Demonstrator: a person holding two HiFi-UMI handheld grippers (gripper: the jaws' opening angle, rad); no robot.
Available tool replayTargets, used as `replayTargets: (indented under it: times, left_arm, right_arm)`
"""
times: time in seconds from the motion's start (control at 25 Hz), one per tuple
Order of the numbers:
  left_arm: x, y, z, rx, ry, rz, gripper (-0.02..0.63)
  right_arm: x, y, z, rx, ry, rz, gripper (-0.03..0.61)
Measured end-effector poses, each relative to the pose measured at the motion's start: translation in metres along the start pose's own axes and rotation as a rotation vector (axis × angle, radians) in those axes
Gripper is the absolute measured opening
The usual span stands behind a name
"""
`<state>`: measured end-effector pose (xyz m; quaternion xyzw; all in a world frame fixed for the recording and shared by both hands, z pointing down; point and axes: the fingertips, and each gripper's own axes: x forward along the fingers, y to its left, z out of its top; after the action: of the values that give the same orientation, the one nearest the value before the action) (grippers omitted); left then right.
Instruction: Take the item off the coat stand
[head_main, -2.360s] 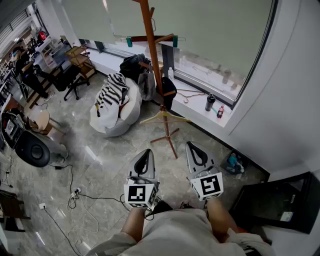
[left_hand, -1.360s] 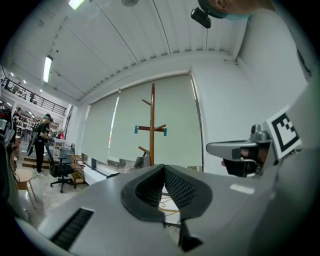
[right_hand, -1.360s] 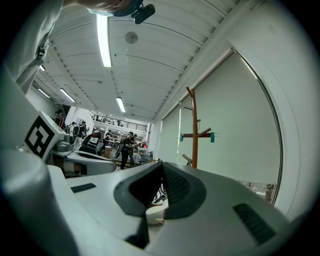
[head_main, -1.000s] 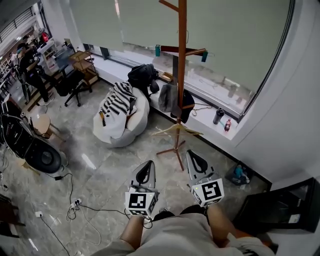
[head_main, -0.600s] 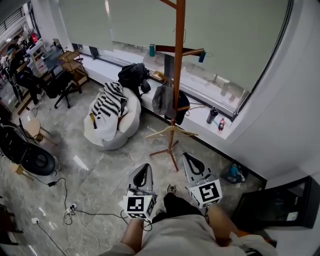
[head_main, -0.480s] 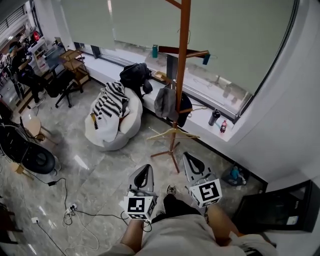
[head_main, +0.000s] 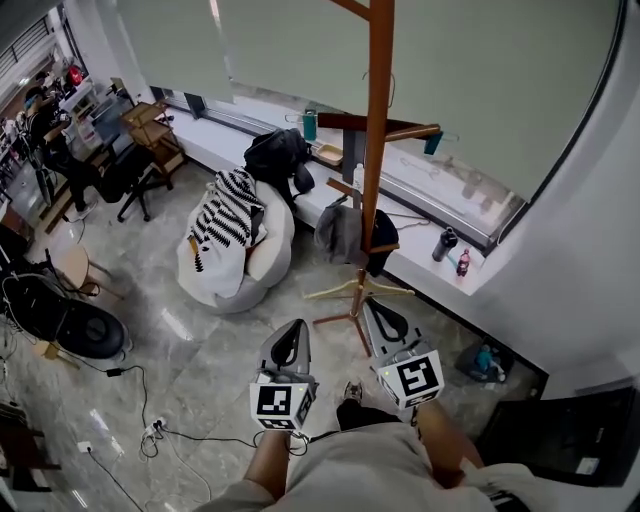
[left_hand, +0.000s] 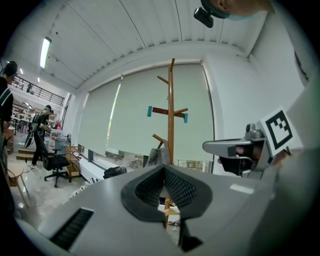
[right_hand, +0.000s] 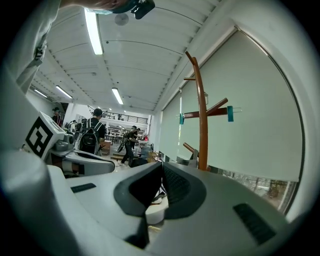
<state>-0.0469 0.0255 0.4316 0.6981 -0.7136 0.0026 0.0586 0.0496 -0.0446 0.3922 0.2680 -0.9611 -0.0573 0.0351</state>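
A tall wooden coat stand (head_main: 378, 150) rises in front of the window, just beyond both grippers. Low on it hang a grey garment (head_main: 340, 230), a dark item (head_main: 384, 256) and a bare wooden hanger (head_main: 358, 291). A crossbar higher up carries teal clips (head_main: 432, 143). My left gripper (head_main: 292, 336) is shut and empty, short of the stand's base. My right gripper (head_main: 378, 312) is also shut and empty, its tip close to the hanger. The stand (left_hand: 171, 110) shows ahead in the left gripper view and the stand (right_hand: 202, 125) in the right gripper view.
A white beanbag (head_main: 262, 262) with a striped cloth (head_main: 228, 208) sits left of the stand. A black backpack (head_main: 275, 155) and bottles (head_main: 446, 243) rest on the window ledge. Cables (head_main: 150, 430) trail on the floor at left. Desks, an office chair (head_main: 130, 175) and people are far left.
The person has stepped nearer the coat stand, so its base now lies just ahead of the gripper tips. Both grippers stay shut and side by side.
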Motion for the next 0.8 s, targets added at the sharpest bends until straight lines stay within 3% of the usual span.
replayTargets:
  times: [0.2,0.52,0.8]
  left_arm:
    - [0.043,0.007,0.001,-0.022,0.047,0.004,0.009]
    - [0.085,0.018,0.003,-0.014,0.053,0.032,0.009]
    - [0.115,0.027,0.003,0.014,0.063,0.03,0.009]
  right_arm:
    - [0.032,-0.028,-0.006,0.029,0.01,0.026,0.005]
    - [0.067,-0.051,-0.019,0.055,0.003,0.079,0.005]
    - [0.084,-0.071,-0.028,0.064,-0.001,0.074,0.005]
